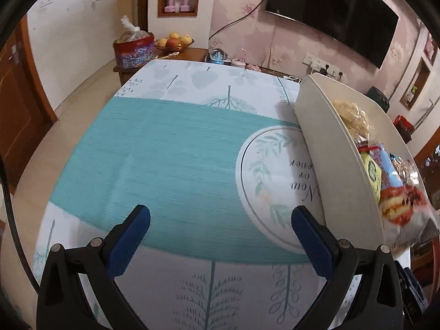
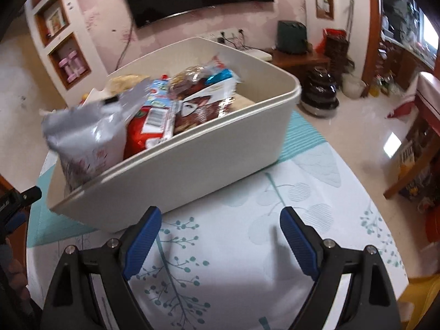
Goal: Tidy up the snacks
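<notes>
I have both tools angled down at the table with nothing between the fingers: the left gripper [image 1: 220,221] spread wide over the bare teal tablecloth [image 1: 165,148], the right gripper [image 2: 220,227] just as wide, near the front wall of the cream bin [image 2: 192,170]. The snacks [image 2: 154,115] are heaped in that bin, a silver bag [image 2: 82,140] sticking above the rim, probably just dropped in loose, though blur hides the rest. The cloth beside the bin looks free for sorting.

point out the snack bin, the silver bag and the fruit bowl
snack bin [image 2: 192,170], right wrist view, on its near side wall
silver bag [image 2: 82,137], right wrist view, on its crinkled front
fruit bowl [image 1: 173,44], left wrist view, on the fruit
</notes>
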